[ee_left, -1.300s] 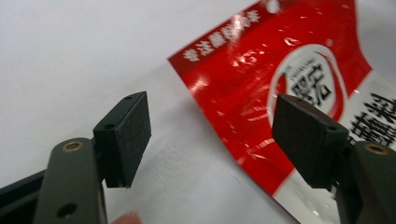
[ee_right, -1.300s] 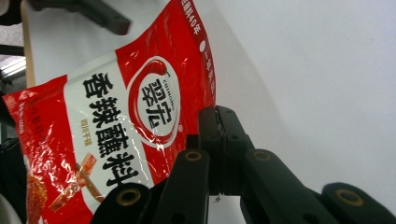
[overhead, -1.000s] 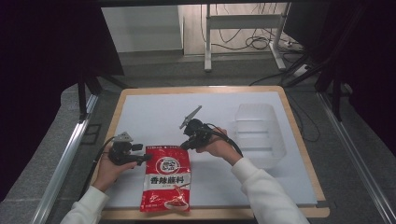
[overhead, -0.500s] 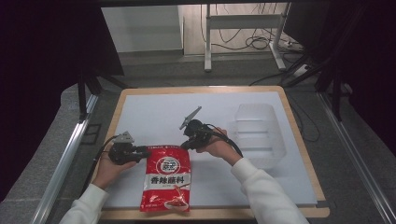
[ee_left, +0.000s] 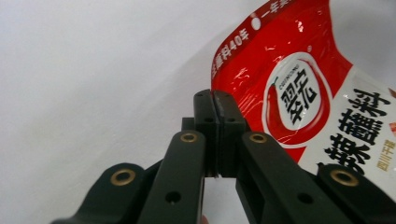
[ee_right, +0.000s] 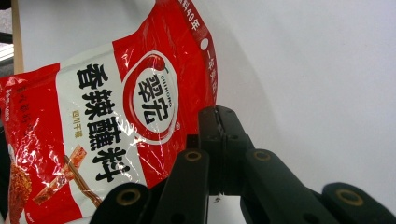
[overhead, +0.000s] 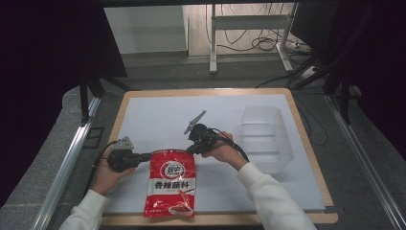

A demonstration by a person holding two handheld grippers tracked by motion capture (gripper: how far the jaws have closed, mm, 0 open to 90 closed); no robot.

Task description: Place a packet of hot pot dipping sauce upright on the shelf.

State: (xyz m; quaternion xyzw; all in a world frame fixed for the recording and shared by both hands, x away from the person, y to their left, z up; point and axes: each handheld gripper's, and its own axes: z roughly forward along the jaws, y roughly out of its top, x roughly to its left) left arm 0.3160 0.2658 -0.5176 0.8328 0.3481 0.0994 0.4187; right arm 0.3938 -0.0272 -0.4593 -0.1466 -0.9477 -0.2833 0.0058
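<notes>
We see the left gripper (overhead: 143,156), wide open a second ago, with jaws just closed on the top left corner of the red packet (overhead: 171,184), which lies on the white surface (overhead: 158,120); the right gripper (overhead: 192,147) pinches its top right corner, jaws fully shut.

Red pouch (ee_right: 107,135): glossy crinkled plastic film. Tool (ee_left: 215,109): matt black plastic. Bin (overhead: 265,136): clear plastic, probably. Table (overhead: 158,115): matt white.

Red pouch (overhead: 171,186), clear bin (overhead: 262,139), white table (overhead: 158,115)
</notes>
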